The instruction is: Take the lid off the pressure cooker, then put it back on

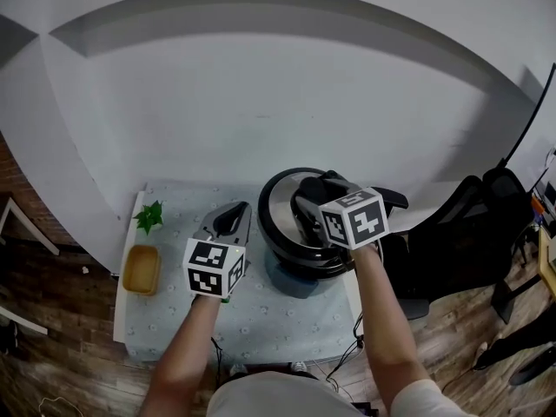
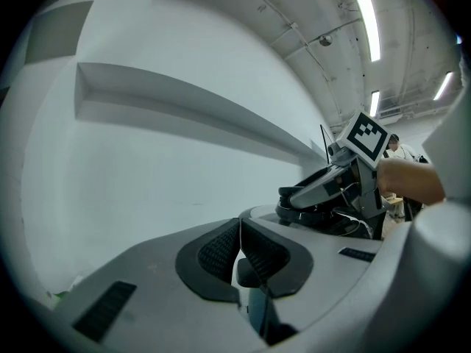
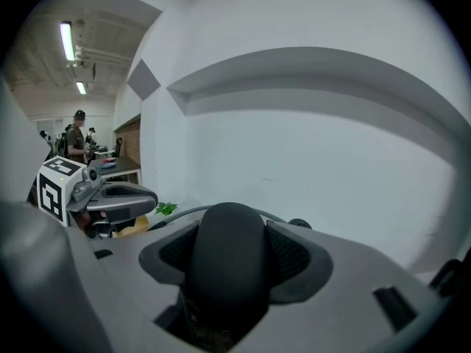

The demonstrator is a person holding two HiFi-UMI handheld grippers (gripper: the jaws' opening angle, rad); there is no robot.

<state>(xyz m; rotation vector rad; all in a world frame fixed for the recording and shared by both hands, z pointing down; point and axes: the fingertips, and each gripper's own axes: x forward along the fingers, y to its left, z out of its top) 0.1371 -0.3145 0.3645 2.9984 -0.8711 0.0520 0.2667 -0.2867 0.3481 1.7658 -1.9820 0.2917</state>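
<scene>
The pressure cooker (image 1: 294, 278) stands on the right half of a small cloth-covered table (image 1: 174, 320). Its round black-rimmed lid (image 1: 276, 224) sits on top; whether it is raised off the pot I cannot tell. My right gripper (image 1: 317, 191) is over the lid's centre, shut on the black lid handle (image 3: 224, 248), which fills the gap between its pads. My left gripper (image 1: 233, 219) hovers just left of the cooker, apart from it, shut with its pads (image 2: 221, 250) pressed together on nothing. In the left gripper view the lid (image 2: 324, 219) and right gripper (image 2: 335, 186) show at the right.
A small green plant (image 1: 149, 216) and a yellow tray (image 1: 141, 269) lie at the table's left edge. A black office chair (image 1: 460, 233) stands close on the right. A white wall rises behind the table. Cables hang at the front edge (image 1: 356, 346). People stand far off (image 3: 76, 134).
</scene>
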